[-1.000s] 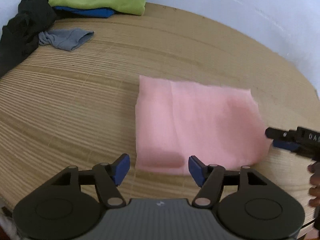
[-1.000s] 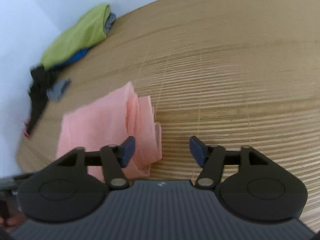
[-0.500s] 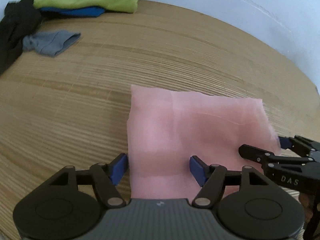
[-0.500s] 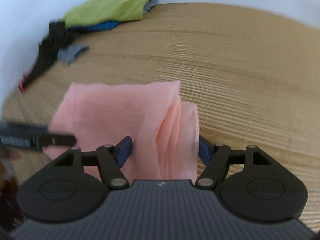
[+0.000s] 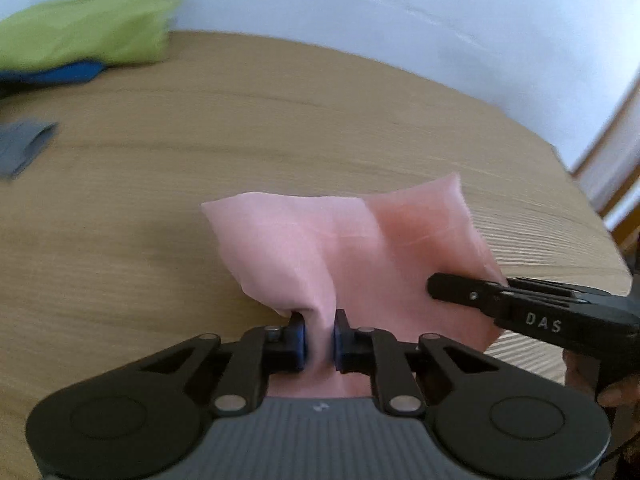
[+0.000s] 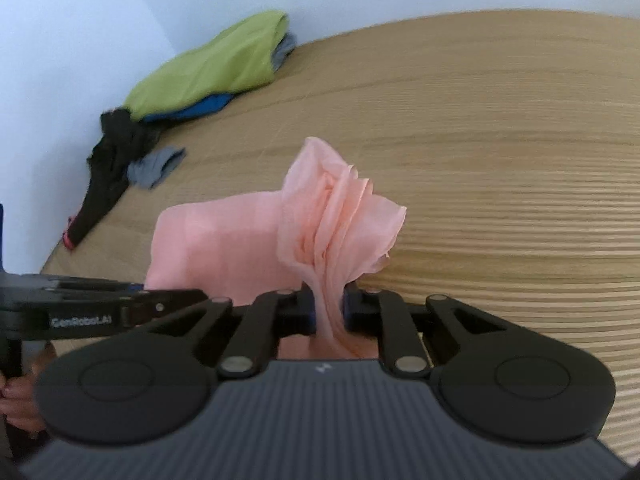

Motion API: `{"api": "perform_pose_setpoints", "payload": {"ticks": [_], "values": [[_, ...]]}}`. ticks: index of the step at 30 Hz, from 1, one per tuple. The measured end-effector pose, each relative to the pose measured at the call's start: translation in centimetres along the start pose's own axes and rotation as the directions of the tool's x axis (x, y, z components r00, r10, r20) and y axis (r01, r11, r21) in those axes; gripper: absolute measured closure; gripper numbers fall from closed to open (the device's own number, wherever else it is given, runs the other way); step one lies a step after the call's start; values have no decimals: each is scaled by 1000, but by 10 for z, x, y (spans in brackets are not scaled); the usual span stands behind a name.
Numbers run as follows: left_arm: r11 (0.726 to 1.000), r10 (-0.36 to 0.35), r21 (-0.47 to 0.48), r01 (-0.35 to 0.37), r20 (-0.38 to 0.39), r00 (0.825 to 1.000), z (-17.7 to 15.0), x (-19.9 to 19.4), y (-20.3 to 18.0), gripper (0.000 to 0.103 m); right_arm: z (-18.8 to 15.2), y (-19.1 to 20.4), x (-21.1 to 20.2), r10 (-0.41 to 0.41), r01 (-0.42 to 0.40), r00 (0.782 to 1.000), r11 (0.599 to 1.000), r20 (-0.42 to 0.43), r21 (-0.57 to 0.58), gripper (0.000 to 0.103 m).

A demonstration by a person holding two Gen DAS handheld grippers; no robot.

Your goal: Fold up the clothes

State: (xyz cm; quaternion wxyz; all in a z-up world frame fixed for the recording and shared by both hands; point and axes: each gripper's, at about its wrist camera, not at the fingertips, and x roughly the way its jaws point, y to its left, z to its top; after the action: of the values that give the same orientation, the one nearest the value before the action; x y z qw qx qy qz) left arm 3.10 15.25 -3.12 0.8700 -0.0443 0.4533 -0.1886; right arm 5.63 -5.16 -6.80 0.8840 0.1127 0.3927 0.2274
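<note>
White wall behind, wood-grain tabletop with ribbed lines takes up most of both views. Pink cloth lies near the front edge, already doubled over into a thick small rectangle, so this looks like a late fold, judged from the layers. Left tongs have just been closing and now pinch the near left corner, fabric bunched up between the blue pads. Right tongs have also just been closing and are clenched on the near right corner, where the stacked edges fan upward like pages above the grip. Both grabs sit on the same near edge, one per corner, probably so the edge can be carried over evenly toward the far side without skewing. Far part of the cloth rests flat on the tabletop. Each tool shows in the other camera: the right one comes in from the right in the left view, the left one from the left in the right view, with a hand at the frame edge. Green shirt sits folded on a blue garment at the back by the wall, likely the done pile; black garment and grey cloth lie loose beside it, likely waiting.
</note>
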Motion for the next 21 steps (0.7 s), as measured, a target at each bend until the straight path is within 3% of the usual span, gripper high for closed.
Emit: {"api": "perform_pose_setpoints", "payload": {"ticks": [5,11,15,21], "values": [[988,-94,121,92,11,996,19,13,-65,89,7,-34,-48,-103,102,992,995,73,24,88],[955,-173,246,167,4,985,36,48,-176,88,13,-108,-125,-225,220,960,974,169,49,88],[949,-177,268,167,12,984,45,80,-259,88,16,-180,-168,-264,256,944,964,197,67,88],[962,-135,239,130,7,991,47,133,-360,88,31,-286,-203,-267,263,950,964,161,42,88]]}}
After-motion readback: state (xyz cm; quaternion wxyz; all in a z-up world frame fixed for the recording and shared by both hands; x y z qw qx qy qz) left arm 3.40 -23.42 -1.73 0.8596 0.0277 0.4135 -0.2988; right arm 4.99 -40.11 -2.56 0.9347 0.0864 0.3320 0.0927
